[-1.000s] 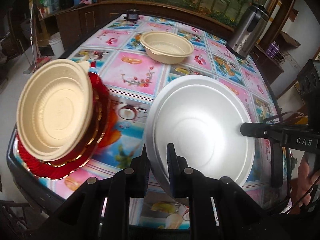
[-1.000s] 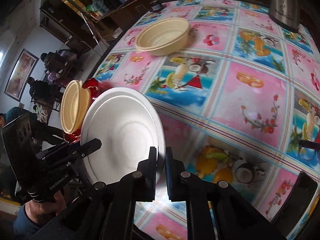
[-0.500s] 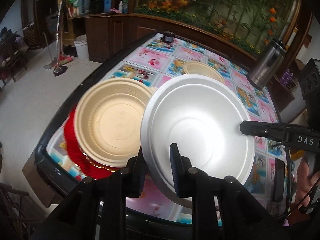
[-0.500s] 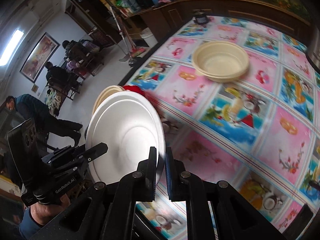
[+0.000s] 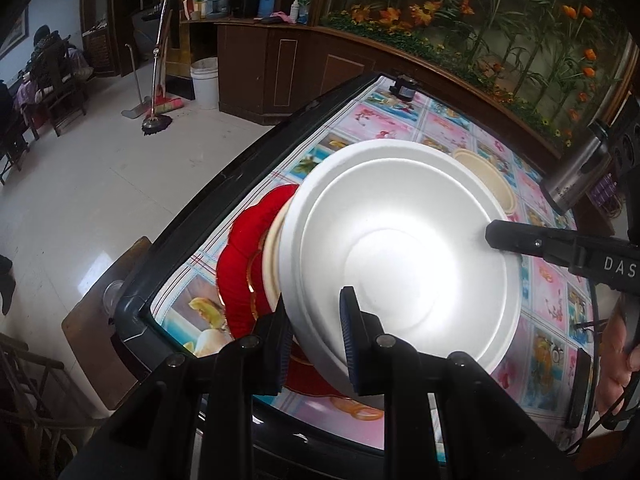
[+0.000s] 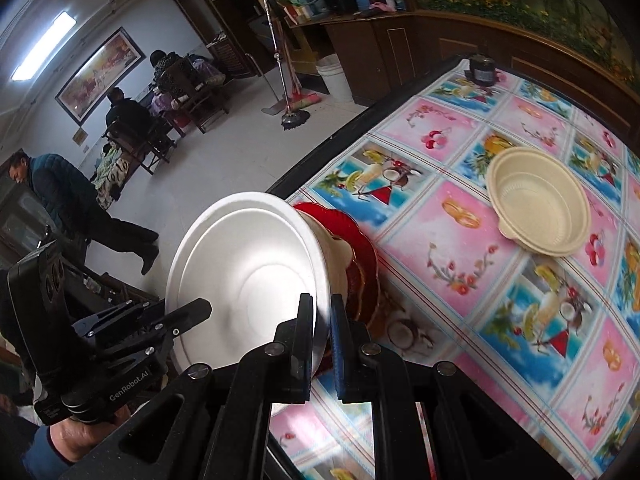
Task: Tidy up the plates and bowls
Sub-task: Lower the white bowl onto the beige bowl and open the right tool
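Both sets of fingers are clamped on one white bowl: left fingers pinch its near rim, right fingers pinch the opposite rim, both narrow w/ only the rim wall between the pads. I hold the bowl tilted in the air over the desk's near corner.

Largest to smallest: the desk has a black edge and a bright pink and blue fruit-print cloth. On its corner, right under the white bowl, sits a red plate w/ gold trim, carrying a cream plate; only slivers of each show past the bowl. Well apart, toward the desk's middle, stands a cream bowl, upright and empty. A steel kettle stands at the far right.

Step in hand, as I judge it: nest the white bowl on the cream plate. To do it well I'd level the bowl first, both hands together, centre it over the stack, lower until it seats, then let go w/ both sides at once so it doesn't tip. Risk: the stack sits near the desk edge, so no sideways shove.
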{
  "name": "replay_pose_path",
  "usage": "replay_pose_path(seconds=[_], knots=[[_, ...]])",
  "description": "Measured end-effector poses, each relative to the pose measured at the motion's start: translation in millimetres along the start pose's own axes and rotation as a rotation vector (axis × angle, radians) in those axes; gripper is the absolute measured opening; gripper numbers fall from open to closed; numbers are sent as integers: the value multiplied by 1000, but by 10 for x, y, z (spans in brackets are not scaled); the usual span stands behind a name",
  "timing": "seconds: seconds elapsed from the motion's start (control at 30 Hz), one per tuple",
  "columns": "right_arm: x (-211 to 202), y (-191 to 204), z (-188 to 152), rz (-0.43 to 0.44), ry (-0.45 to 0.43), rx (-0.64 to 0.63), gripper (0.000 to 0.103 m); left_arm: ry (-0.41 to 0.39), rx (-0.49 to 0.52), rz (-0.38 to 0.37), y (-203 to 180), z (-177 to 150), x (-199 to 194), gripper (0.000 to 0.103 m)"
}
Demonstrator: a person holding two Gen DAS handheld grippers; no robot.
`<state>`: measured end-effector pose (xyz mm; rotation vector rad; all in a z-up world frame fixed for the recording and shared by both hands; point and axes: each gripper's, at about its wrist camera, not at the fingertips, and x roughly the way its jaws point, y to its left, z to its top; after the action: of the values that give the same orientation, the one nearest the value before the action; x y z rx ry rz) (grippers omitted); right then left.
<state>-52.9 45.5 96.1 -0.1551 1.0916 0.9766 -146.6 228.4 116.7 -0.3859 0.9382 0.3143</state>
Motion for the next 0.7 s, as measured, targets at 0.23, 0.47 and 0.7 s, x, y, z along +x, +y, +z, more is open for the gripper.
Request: replay_pose_path(seconds=[0.23, 0.47, 0.7], knots=[[247, 20, 53, -26, 23, -4, 9, 20, 6, 4, 102, 57, 165, 20], [392, -33, 75, -40, 41, 17, 9, 35, 12, 7, 129, 106, 287, 20], [415, -63, 78, -31, 52, 27, 11, 32, 7, 10, 149, 135, 297, 20]])
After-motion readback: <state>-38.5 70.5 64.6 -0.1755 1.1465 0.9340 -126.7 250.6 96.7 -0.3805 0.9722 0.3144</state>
